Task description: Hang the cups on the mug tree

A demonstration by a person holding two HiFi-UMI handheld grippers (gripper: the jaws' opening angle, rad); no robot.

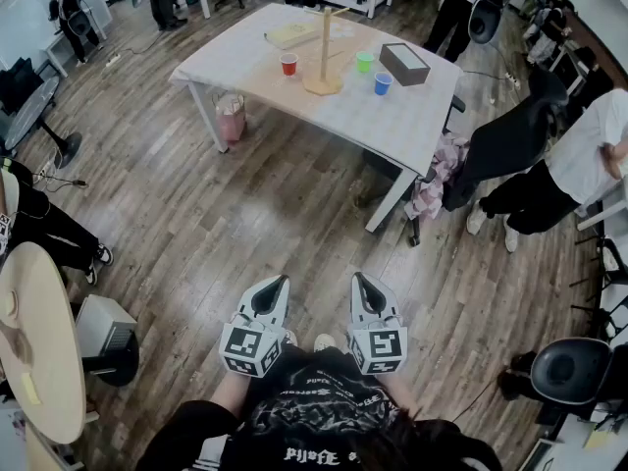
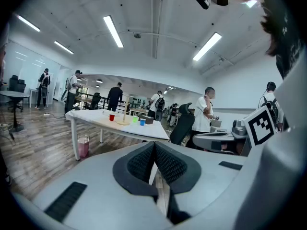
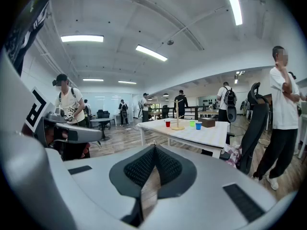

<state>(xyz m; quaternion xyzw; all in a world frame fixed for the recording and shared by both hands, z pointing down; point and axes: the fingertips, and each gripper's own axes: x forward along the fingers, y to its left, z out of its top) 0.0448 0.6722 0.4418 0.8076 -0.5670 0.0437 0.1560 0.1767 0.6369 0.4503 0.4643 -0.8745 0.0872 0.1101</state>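
Left claw (image 1: 282, 281) and right claw (image 1: 357, 279), pressed together and empty, could topple the small red plastic cup (image 1: 288, 64) unless spread first.

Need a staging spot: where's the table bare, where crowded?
Bare: the table strip from the blue cup to the near edge, and the end beyond the red cup. Crowded: around the mug tree, with green cup and dark box close by.
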